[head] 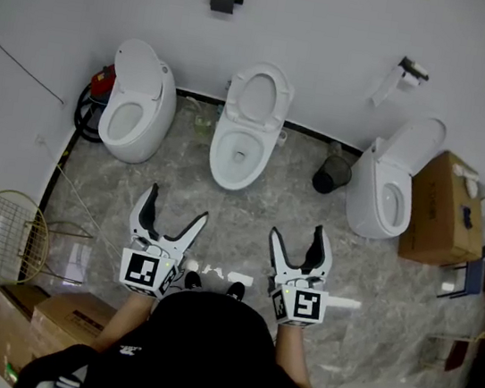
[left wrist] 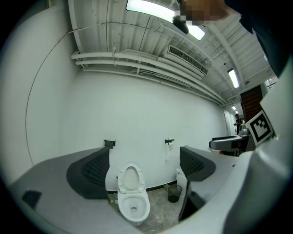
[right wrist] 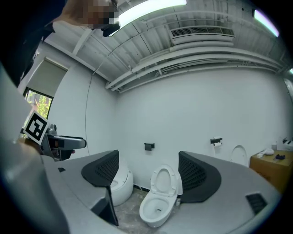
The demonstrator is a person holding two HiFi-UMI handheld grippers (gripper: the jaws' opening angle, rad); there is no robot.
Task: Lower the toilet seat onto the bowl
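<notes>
Both tongs empty: left gripper (head: 177, 204) and right gripper (head: 296, 233) each have jaws spread wide, nothing between the pads, both held level and pointing at the wall

Target is the white oval plastic toilet seat (head: 282, 102) on the middle one of three toilets, standing upright against its lid, not yet lowered. White ceramic bowl (head: 220, 163) under it is uncovered

Key relation: the middle toilet sits straight ahead, on the line between the two grippers, and well apart from both, with no contact. Each gripper view frames it in the gap between its own jaws. Neither hand reads clearly nearer; left tip maybe marginally

Seat's long axis runs up from the hinge at the back of the bowl, so the free edge is the top one, the part farthest from the tongs and closest to the wall. My read: reach goes forward over the bowl, then catch that top edge and swing it toward the person and down

Round white toilet on the left (head: 132, 113), white toilet on the right (head: 387, 192) and black waste bin (head: 331, 175) flank the middle toilet, clear of that line
</notes>
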